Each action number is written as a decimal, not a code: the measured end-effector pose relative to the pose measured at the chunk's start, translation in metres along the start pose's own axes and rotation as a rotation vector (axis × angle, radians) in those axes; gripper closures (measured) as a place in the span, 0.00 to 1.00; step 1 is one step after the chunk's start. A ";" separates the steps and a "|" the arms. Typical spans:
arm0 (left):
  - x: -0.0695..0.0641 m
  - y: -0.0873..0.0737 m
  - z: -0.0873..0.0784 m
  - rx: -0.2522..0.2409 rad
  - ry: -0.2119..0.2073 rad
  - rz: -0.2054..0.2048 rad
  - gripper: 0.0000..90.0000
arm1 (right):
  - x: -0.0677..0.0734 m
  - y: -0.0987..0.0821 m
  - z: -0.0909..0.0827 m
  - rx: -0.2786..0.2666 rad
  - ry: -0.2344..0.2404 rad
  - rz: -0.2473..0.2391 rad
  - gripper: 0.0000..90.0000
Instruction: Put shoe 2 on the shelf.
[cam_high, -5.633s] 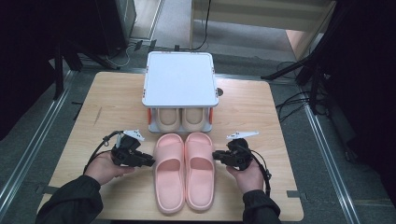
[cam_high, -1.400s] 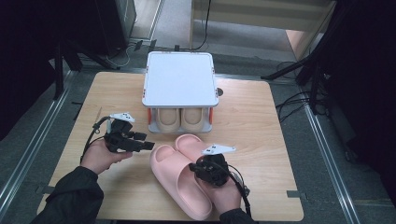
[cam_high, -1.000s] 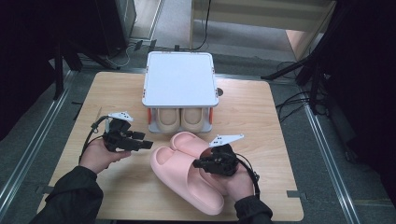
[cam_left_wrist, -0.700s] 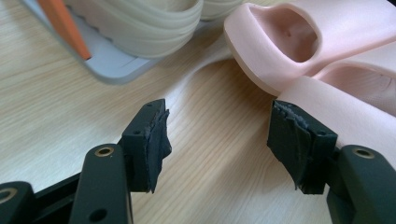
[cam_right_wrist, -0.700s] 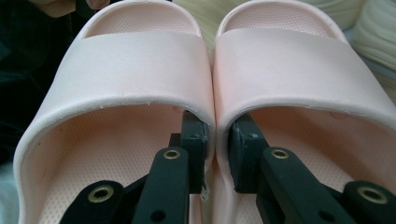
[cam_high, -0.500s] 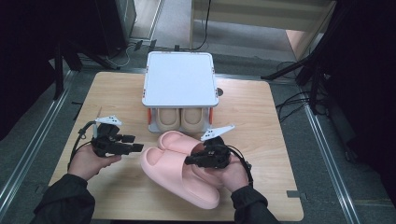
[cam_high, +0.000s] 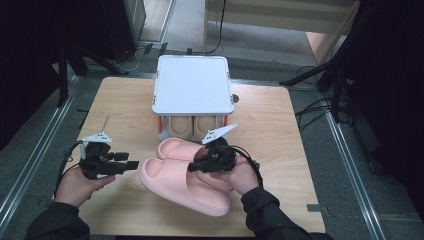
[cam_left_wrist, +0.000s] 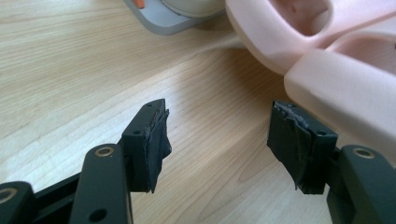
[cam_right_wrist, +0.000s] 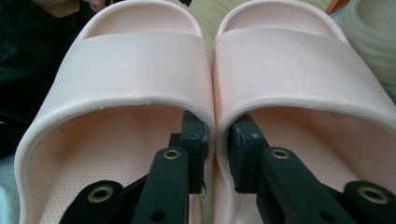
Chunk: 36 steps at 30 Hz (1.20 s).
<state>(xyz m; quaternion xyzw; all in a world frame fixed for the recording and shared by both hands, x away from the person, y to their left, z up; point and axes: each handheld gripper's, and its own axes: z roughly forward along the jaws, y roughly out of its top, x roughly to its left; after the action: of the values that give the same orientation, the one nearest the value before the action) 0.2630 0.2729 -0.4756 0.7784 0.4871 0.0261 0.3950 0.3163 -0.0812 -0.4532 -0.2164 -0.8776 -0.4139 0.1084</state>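
Right tool (cam_high: 207, 162) on pink slippers (cam_high: 185, 182), left tool (cam_high: 125, 165) apart

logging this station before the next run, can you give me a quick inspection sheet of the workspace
surface: wooden table, bare wood around the items.
job's things: pair of pink slippers lying side by side, angled across the table; white-topped rack behind them with beige slippers under it.
clutter: nothing seen.
grippers: right gripper jaws pinch the two slippers' inner walls together; left gripper open over bare wood beside the slippers.
cables: one trails from each gripper; more lie on the floor.
surroundings: grey floor, metal rails, dark stands.
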 end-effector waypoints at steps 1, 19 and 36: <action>0.000 -0.001 -0.001 0.003 0.001 0.000 0.42 | -0.001 0.003 0.000 0.003 0.003 -0.009 0.87; 0.001 -0.005 -0.002 0.005 0.004 -0.007 0.42 | -0.006 0.041 -0.021 0.013 0.020 -0.065 0.87; 0.002 -0.005 -0.001 0.013 -0.002 -0.015 0.41 | 0.007 0.078 -0.047 0.014 0.048 -0.101 0.87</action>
<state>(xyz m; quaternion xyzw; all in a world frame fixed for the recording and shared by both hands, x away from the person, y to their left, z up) 0.2598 0.2762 -0.4791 0.7774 0.4926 0.0192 0.3906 0.3473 -0.0717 -0.3681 -0.1611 -0.8873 -0.4179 0.1101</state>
